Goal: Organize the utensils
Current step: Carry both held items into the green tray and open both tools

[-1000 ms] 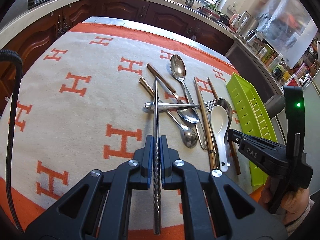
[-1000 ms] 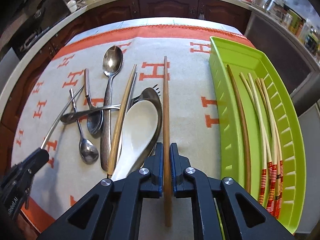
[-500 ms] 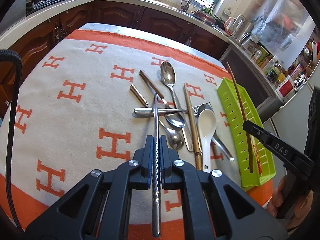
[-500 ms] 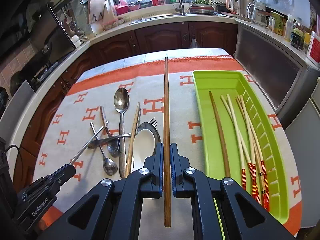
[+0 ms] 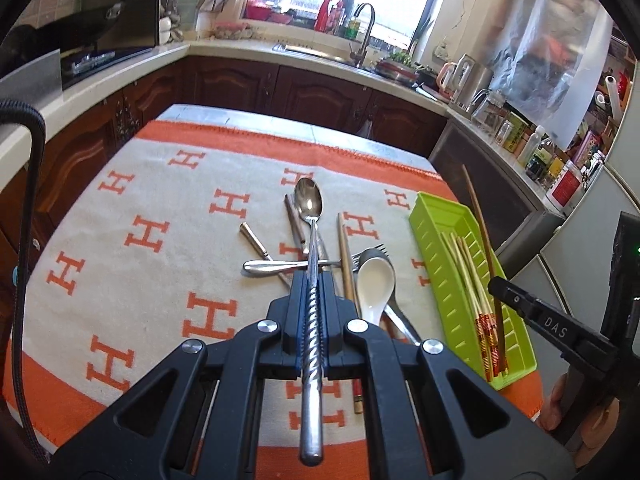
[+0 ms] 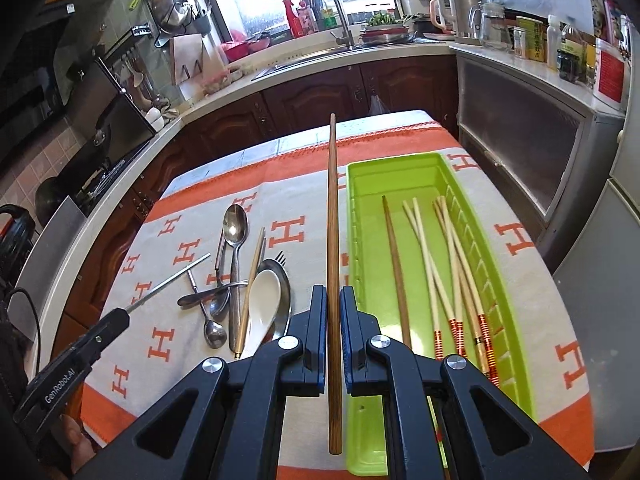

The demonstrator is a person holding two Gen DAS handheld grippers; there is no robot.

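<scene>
Tray (image 6: 516, 304) right of spoons (image 6: 236, 248) (chopsticks (image 6: 444, 264) inside).

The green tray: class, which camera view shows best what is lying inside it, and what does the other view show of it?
The right wrist view. There the green tray is seen from above along its whole length, with one brown chopstick and several pale ones inside. The left wrist view shows it at the right, more side-on, partly behind the right gripper.

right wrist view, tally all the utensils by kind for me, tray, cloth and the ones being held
chopsticks: 8 (5 in the green tray, 1 on the cloth, metal chopstick in the left gripper, brown chopstick in the right gripper)
metal spoons: 4
white ceramic spoon: 1
fork: 1
total: 14
</scene>
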